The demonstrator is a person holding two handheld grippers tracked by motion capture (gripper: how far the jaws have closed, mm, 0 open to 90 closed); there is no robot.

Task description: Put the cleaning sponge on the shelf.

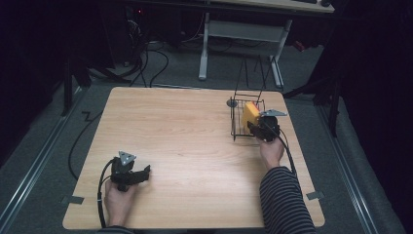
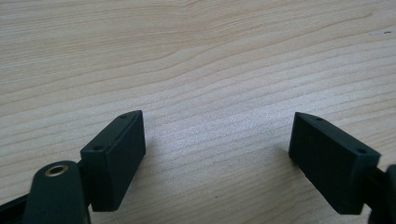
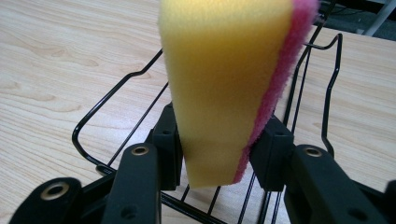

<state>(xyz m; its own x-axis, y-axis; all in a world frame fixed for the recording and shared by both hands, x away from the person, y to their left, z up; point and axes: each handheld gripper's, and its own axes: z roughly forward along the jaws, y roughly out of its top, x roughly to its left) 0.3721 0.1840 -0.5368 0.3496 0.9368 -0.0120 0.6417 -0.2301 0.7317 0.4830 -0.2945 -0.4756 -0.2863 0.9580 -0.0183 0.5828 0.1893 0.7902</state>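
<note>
One sponge (image 3: 229, 88), yellow with a pink scrub face, stands pinched at its lower end in the right gripper (image 3: 217, 151), its long axis running straight up and away from the jaws. Directly below and ahead of that claw sits the wire basket (image 1: 237, 127), so lowering looks like the likely move. Well apart, the left gripper (image 2: 217, 158) rests wide open and empty on the table (image 2: 196, 56).

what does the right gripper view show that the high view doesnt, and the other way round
Right gripper view alone: the sponge's pink scouring layer down one side, and the black fingers pinching its narrow end above the wire basket. High view alone: the left gripper resting open near the table's front left, and the floor beyond. Both: the yellow sponge held by the right gripper at the basket on the wooden table.
</note>
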